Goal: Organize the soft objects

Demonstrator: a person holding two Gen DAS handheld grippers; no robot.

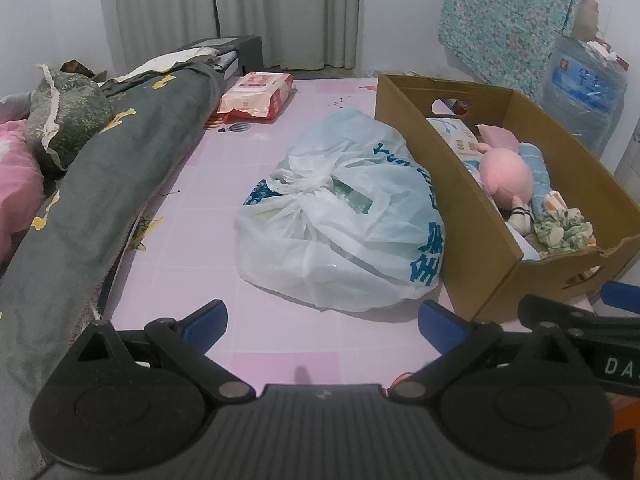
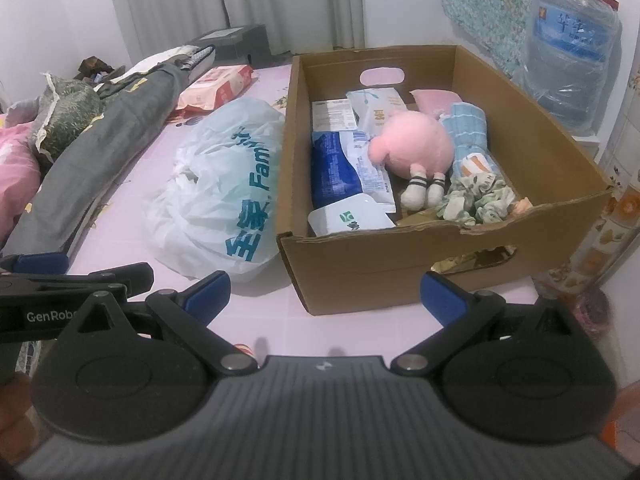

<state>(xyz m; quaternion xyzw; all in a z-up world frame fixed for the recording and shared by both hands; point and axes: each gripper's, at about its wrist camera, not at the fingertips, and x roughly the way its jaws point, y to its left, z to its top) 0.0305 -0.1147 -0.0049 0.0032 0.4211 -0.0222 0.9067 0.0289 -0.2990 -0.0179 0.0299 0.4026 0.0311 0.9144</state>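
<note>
A brown cardboard box stands on the pink bed sheet; it also shows in the left wrist view. Inside lie a pink plush toy, a blue striped towel roll, a green patterned cloth and tissue packs. A tied white plastic bag lies left of the box, also in the right wrist view. My left gripper is open and empty, just short of the bag. My right gripper is open and empty before the box's near wall.
A grey rolled blanket and a green pillow lie along the left. A red-white wipes pack sits at the back. A water jug stands behind the box, by the wall. Curtains hang at the back.
</note>
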